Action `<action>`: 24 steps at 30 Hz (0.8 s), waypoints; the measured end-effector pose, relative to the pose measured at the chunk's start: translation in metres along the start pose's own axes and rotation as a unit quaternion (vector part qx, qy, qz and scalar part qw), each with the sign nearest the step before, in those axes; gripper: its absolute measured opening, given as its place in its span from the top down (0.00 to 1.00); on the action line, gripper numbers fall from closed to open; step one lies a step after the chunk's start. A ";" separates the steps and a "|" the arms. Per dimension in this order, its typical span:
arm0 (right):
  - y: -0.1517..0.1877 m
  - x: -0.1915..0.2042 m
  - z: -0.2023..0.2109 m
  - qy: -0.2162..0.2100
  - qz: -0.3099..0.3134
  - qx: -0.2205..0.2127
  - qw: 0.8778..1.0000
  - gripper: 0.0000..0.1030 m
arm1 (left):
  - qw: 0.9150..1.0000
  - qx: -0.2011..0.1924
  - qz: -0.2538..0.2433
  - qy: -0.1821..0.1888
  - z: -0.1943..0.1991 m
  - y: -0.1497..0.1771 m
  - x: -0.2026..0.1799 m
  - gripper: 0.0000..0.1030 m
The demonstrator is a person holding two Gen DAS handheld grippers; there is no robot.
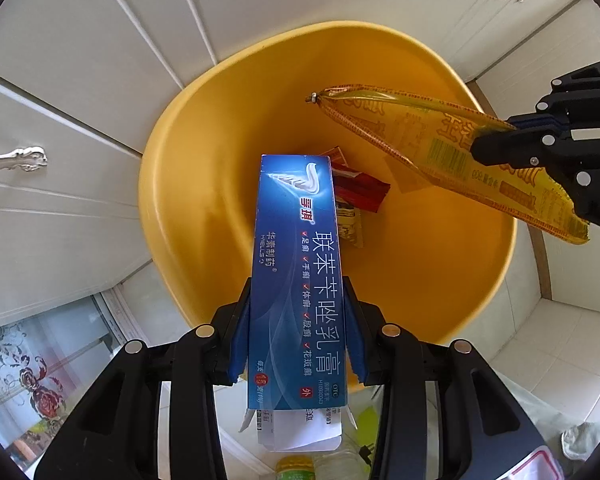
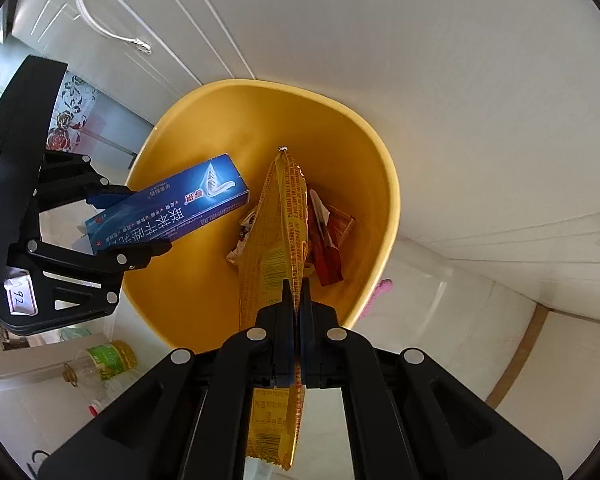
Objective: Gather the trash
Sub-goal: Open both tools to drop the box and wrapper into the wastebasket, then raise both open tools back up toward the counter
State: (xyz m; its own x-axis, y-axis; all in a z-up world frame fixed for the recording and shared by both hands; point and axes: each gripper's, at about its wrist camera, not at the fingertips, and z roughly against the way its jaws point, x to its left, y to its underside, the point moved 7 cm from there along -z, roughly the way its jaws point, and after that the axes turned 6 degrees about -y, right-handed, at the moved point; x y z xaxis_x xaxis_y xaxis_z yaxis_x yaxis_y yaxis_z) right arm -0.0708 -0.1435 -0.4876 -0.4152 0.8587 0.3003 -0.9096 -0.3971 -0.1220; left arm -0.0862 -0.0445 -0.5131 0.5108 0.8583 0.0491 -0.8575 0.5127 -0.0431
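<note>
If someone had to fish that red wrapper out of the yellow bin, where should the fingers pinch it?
Probably the red wrapper's upper end, coming straight down through the bin's open top. It lies flat and thin at the bottom, partly under the yellow sausage wrapper the right gripper holds, so that should move aside first.

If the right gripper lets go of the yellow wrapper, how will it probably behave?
The yellow wrapper looks thin and empty, so it likely flutters rather than drops. Pinched flat by the right gripper, it seems floppy. Over the yellow bin, it should land inside.
</note>
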 end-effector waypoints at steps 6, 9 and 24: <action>-0.009 0.006 -0.012 -0.008 0.009 0.001 1.000 0.97 | 1.000 0.002 -0.009 0.005 -0.002 -0.004 -0.004 0.61; -0.013 0.006 -0.012 -0.013 0.012 0.000 1.000 0.97 | 1.000 0.001 -0.010 0.007 -0.005 -0.006 -0.001 0.60; -0.012 -0.002 0.019 -0.020 0.000 -0.045 0.999 0.45 | 0.999 -0.034 -0.012 -0.002 0.019 -0.007 -0.002 0.36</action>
State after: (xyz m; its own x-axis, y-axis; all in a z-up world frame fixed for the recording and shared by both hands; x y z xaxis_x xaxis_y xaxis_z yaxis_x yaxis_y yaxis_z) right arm -0.0594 -0.1465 -0.4684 -0.4154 0.8448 0.3372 -0.9082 -0.3645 -0.2056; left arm -0.0823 -0.0503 -0.4935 0.5311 0.8455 0.0553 -0.8384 0.5338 -0.1098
